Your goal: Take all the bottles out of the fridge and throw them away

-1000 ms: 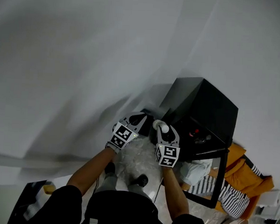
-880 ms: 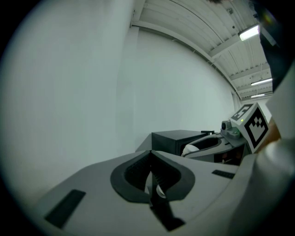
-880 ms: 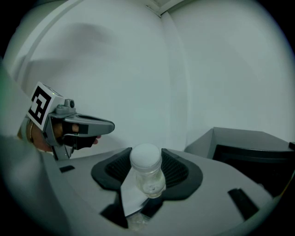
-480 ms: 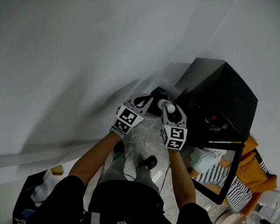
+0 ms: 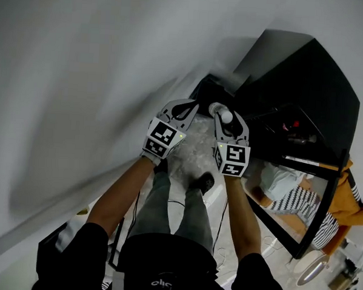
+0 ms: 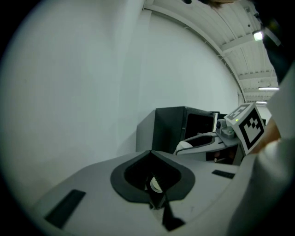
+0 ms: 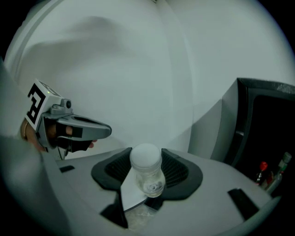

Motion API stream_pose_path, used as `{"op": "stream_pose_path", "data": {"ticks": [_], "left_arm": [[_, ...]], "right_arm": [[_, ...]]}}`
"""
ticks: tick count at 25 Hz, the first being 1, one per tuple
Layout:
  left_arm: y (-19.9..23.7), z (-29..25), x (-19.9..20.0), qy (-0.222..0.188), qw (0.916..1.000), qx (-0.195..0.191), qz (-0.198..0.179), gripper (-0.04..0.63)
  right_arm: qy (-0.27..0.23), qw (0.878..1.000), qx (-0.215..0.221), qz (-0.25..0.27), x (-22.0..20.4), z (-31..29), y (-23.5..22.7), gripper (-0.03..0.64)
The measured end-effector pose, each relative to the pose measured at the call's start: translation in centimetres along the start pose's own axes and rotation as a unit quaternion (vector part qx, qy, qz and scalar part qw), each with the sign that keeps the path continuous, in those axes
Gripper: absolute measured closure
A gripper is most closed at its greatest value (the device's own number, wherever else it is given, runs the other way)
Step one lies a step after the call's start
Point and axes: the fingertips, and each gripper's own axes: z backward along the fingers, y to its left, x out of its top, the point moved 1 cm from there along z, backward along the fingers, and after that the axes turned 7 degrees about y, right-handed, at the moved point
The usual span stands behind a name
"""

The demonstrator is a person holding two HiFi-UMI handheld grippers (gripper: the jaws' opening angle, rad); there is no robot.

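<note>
A small clear bottle [image 7: 148, 179] with a white cap [image 5: 226, 117] sits between the ribbed pads of my right gripper [image 7: 146, 159], which is shut on it. In the head view the right gripper [image 5: 223, 110] is just left of the open black fridge [image 5: 306, 81]. More bottles [image 5: 293, 126], one red-capped [image 7: 262, 167], stand inside the fridge. My left gripper [image 5: 189, 105] hovers beside the right one with its tips met [image 6: 150, 154]. A small pale round spot shows in the hollow behind them; I cannot tell what it is.
A white wall fills the left and the back. The fridge door [image 5: 312, 203] hangs open to the lower right. Behind it lie striped cloth [image 5: 323, 224] and an orange thing [image 5: 355, 205]. A crinkled clear bag [image 5: 193, 149] lies by the person's shoes.
Both grippers have moved together up the picture, toward the fridge, which now looms larger. The bottle stays in the right gripper. The left jaws look the same.
</note>
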Motion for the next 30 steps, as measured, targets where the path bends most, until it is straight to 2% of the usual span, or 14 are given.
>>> {"op": "stream_pose_path", "data": {"ticks": [11, 23, 30], "left_arm": [[-0.2, -7.1, -11.8, 0.06, 0.9972, -0.031, 0.032, 0.592], [1.9, -14.2, -19.4, 0.075, 0.9958, -0.044, 0.027, 0.592], [3.9, -15.2, -21.6, 0.077, 0.996, -0.034, 0.03, 0.591]], "right_arm": [[0.066, 0.997, -0.008, -0.026, -13.8, -7.4, -2.7, 0.413], [0.09, 0.995, -0.008, -0.045, -25.8, -22.6, -5.8, 0.413], [0.112, 0.993, -0.015, -0.041, -29.3, -28.9, -6.9, 0.413]]}}
